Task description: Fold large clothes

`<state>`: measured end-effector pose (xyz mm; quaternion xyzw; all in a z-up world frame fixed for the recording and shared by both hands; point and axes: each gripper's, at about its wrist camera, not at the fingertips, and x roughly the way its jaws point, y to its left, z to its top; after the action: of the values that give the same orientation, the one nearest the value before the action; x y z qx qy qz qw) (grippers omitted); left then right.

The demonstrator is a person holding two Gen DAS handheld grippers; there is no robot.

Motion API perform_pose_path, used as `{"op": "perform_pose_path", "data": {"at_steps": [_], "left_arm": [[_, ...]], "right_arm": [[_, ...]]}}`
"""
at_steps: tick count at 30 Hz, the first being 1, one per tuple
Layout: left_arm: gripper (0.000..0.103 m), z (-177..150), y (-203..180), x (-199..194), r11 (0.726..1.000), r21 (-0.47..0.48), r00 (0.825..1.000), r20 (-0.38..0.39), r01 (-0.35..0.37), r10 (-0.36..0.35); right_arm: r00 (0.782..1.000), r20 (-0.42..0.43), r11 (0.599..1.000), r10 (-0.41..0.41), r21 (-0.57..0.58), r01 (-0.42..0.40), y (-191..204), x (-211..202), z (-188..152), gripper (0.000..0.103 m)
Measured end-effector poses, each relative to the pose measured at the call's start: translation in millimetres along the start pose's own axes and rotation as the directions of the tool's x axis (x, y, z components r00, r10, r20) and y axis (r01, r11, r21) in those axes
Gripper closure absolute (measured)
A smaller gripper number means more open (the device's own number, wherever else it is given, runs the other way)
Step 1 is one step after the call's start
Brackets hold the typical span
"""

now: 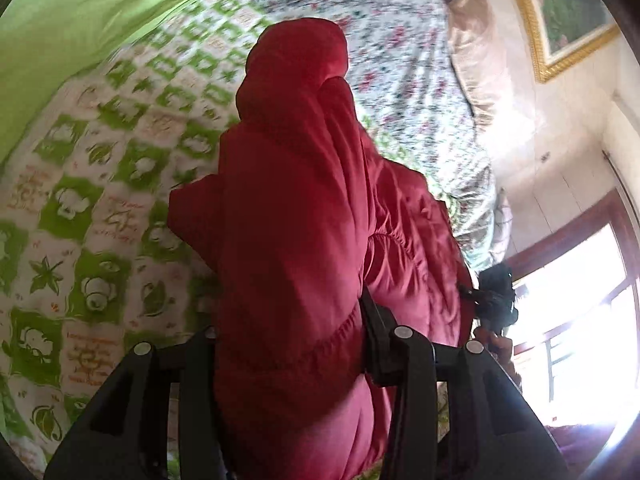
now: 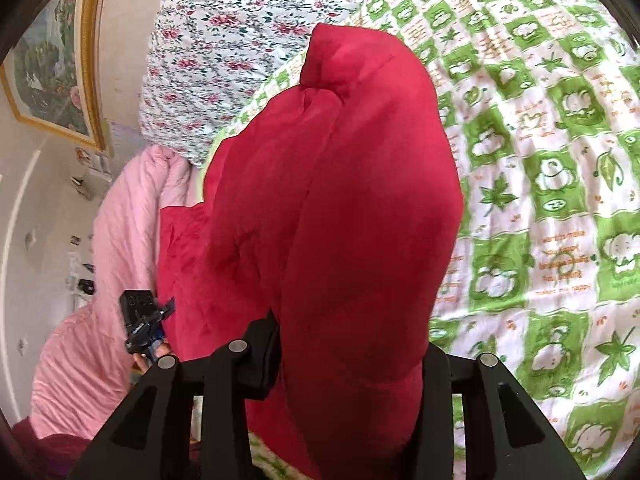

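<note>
A large red padded jacket (image 1: 296,208) hangs bunched between both grippers above the bed. My left gripper (image 1: 292,344) is shut on a thick fold of it; the cloth fills the gap between the jaws and hides the fingertips. The right gripper (image 1: 494,300) shows at the jacket's right side in this view. In the right wrist view the same red jacket (image 2: 352,208) is bunched in my right gripper (image 2: 352,352), which is shut on it. The left gripper (image 2: 142,320) shows at the jacket's lower left there.
A green and white patterned bedspread (image 1: 92,216) (image 2: 552,184) lies under the jacket. A floral quilt (image 1: 400,64) (image 2: 232,40) is piled behind. A pink quilt (image 2: 100,280) lies at the left. A framed picture (image 1: 560,12) hangs on the wall; a bright window (image 1: 580,320) is to the right.
</note>
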<state>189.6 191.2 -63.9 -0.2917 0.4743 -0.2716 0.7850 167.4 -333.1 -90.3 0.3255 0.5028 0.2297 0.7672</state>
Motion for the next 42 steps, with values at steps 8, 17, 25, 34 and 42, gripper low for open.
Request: {"op": "perform_pose_path", "data": {"at_steps": [8,17,25,34,42], "left_arm": [[0.046,-12.9,4.3,8.9,0.988,0.012,0.988,0.012,-0.151,0.151],[0.036,-17.1,-16.6,-16.1,0.952,0.043,0.952,0.066,-0.302,0.299],[0.036,-16.4,-33.1,-60.6,0.938,0.052,0.925,0.196,-0.342,0.326],[0.036,-22.4,-92.6,-28.5,0.947,0.198,0.962,0.156,-0.253,0.224],[0.036,-32.3,-126.5,13.4,0.924,0.283,0.966,0.118,-0.256,0.231]], "right_arm": [[0.997,0.042,0.997,-0.07,0.022,0.07,-18.1,-2.8,-12.9,0.043],[0.977,0.095,0.982,-0.189,0.014,0.189,-9.7,-14.9,-25.5,0.026],[0.948,0.146,0.957,-0.283,-0.024,0.289,1.2,-24.8,-32.4,0.023],[0.914,0.196,0.931,-0.354,-0.022,0.365,13.2,-32.1,-41.4,0.022],[0.828,0.386,0.88,-0.406,-0.08,0.469,66.2,-69.9,-48.7,0.021]]}}
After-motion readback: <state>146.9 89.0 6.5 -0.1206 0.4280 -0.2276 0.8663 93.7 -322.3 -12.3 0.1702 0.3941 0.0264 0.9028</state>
